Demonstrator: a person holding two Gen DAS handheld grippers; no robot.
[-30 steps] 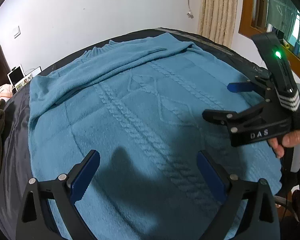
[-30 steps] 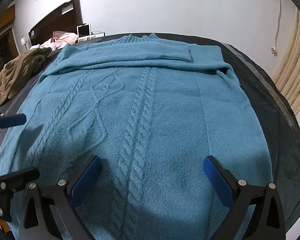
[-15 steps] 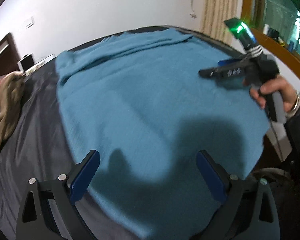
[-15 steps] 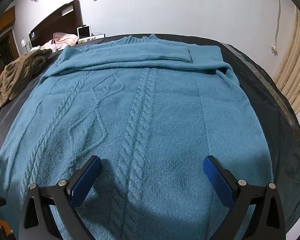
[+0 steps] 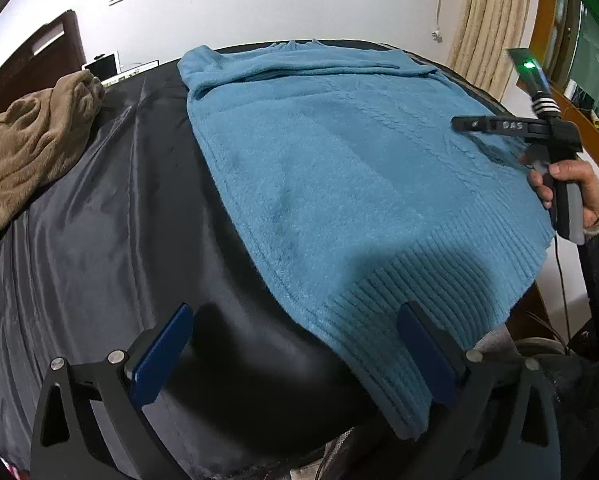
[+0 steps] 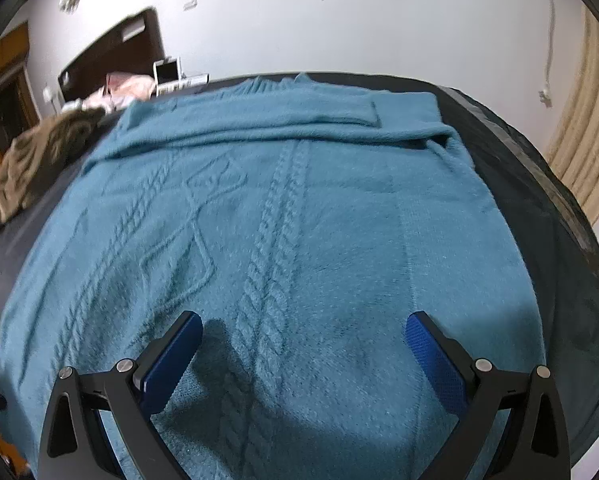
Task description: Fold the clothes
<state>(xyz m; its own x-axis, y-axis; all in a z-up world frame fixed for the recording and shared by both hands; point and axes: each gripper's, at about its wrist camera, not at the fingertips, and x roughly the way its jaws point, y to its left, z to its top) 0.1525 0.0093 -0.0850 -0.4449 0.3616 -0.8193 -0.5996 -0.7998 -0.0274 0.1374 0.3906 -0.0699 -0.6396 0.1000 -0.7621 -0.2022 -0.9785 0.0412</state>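
Far left on the bed (image 5: 99, 220): crumpled brown garment (image 5: 31, 136), well apart from the work. Near the front edge: left gripper (image 5: 295, 352), jaws wide and empty, straddling the ribbed hem corner (image 5: 379, 340) of the teal cable-knit sweater (image 6: 283, 216). Sweater flat mid-bed, long axis from front edge to far edge, sleeves folded across the top. Rightward: right gripper (image 6: 303, 356), jaws wide, empty, above the lower body. Probably nearer to the hem: left.
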